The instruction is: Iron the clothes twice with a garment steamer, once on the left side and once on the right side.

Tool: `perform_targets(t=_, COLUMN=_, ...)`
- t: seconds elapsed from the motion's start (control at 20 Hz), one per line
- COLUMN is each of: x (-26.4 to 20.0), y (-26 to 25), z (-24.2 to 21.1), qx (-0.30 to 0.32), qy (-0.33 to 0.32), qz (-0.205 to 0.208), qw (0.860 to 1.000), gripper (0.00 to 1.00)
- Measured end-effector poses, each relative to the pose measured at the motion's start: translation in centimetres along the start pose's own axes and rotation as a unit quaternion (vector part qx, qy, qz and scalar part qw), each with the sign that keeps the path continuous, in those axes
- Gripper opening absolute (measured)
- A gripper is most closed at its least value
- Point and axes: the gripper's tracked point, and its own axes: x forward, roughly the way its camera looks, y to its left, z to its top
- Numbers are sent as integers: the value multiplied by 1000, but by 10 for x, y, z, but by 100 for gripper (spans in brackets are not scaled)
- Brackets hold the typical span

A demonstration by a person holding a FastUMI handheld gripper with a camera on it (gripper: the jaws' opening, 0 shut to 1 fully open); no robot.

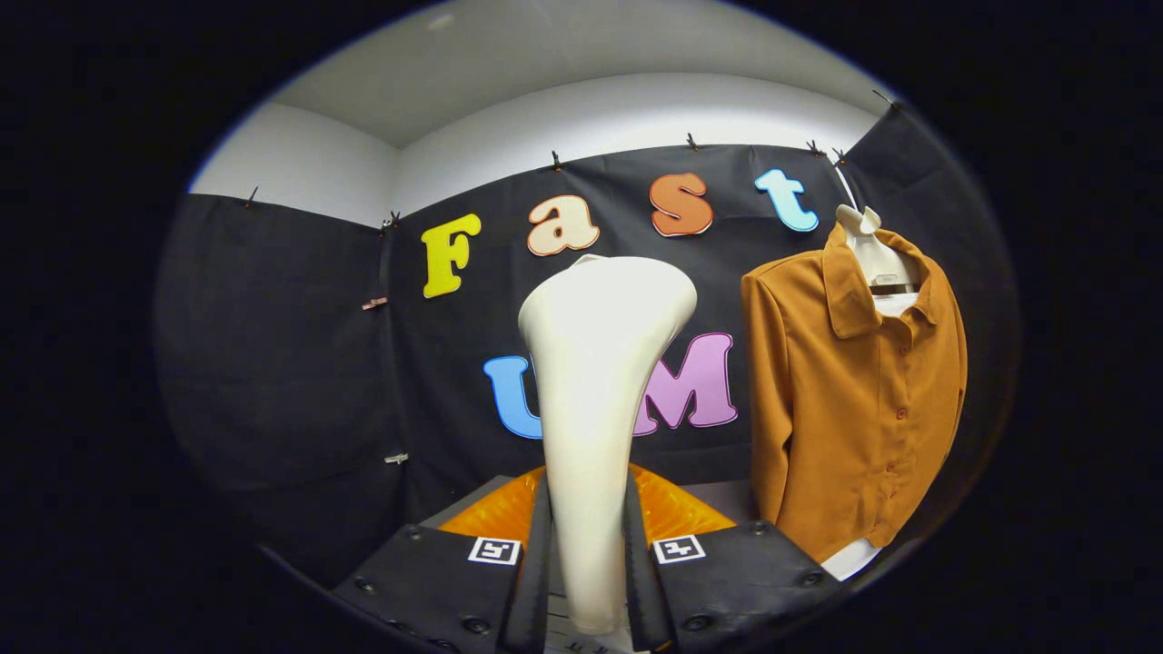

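A white garment steamer (595,400) stands upright between my fingers, its handle pinched by both and its wide head rising above them. My gripper (587,554) is shut on that handle. To the right of the steamer, a brown button-up shirt (859,391) hangs on a white hanger (874,254) against the black booth wall, its front facing me. The steamer head is left of the shirt and apart from it.
An orange ribbed surface (672,513) lies just beyond my fingers, partly hidden by them. Black cloth walls close the booth at the back and on both sides. A white piece (849,556) shows under the shirt's hem.
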Motion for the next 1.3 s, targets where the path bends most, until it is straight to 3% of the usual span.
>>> perform_targets(t=1.3, x=3, y=17, z=2, qx=-27, qy=-9, qz=18, qw=999, gripper=38)
